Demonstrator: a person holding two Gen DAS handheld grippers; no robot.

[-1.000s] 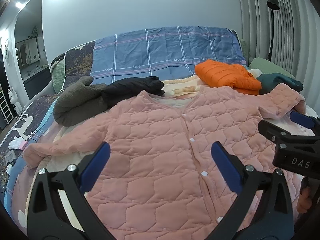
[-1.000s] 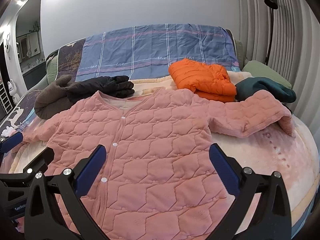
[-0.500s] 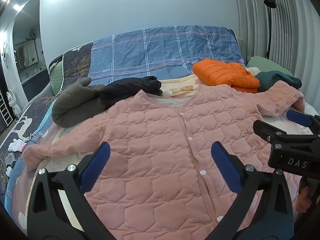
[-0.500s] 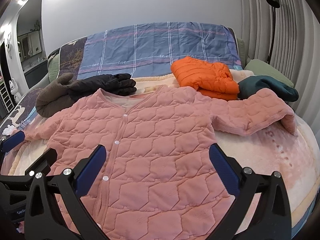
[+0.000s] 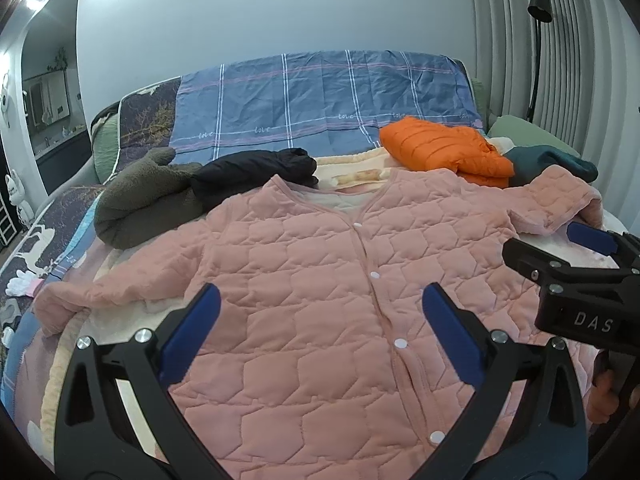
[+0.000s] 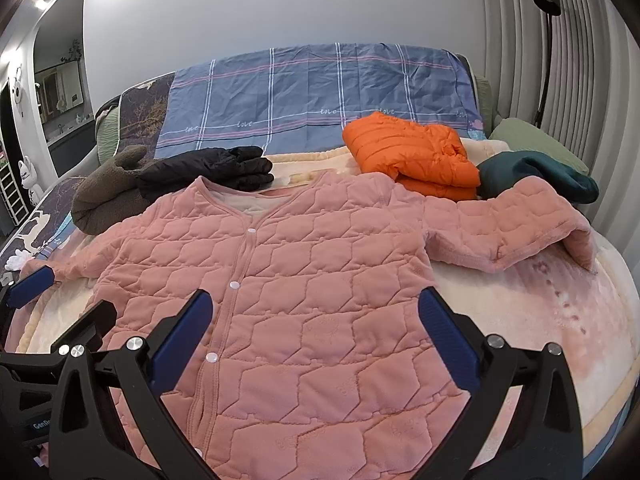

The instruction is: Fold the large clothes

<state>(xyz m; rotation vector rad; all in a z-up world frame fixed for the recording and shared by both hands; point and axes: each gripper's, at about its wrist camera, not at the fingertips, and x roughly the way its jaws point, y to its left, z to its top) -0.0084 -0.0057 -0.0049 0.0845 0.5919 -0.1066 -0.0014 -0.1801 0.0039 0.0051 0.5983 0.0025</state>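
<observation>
Because the pink quilted jacket (image 5: 320, 292) has been laid face up and buttoned on the cream blanket (image 5: 120, 320), its whole front is presented to the left wrist view, presumably so that the sleeves can be folded inward first. The left gripper (image 5: 320, 332) is held above the lower front panel with its jaws spread wide and nothing between them; no cloth is touched by the blue pads (image 5: 192, 336). The left sleeve (image 5: 104, 296) is seen stretched toward the bed's edge. At the right edge of this view the right gripper (image 5: 576, 264) is seen from the side, just beside the jacket's far hem. Folded garments, an orange puffer (image 5: 444, 148), a black jacket (image 5: 256, 172) and a grey-brown fleece (image 5: 140, 200), are stacked beyond the collar, probably kept clear of the working area.

In the right wrist view, the right gripper (image 6: 316, 340) is likewise held over the jacket's lower half, jaws wide and empty. The right sleeve (image 6: 504, 232) is seen lying outward with its cuff turned under, beside a teal garment (image 6: 536, 176). The folding is judged not yet begun.
</observation>
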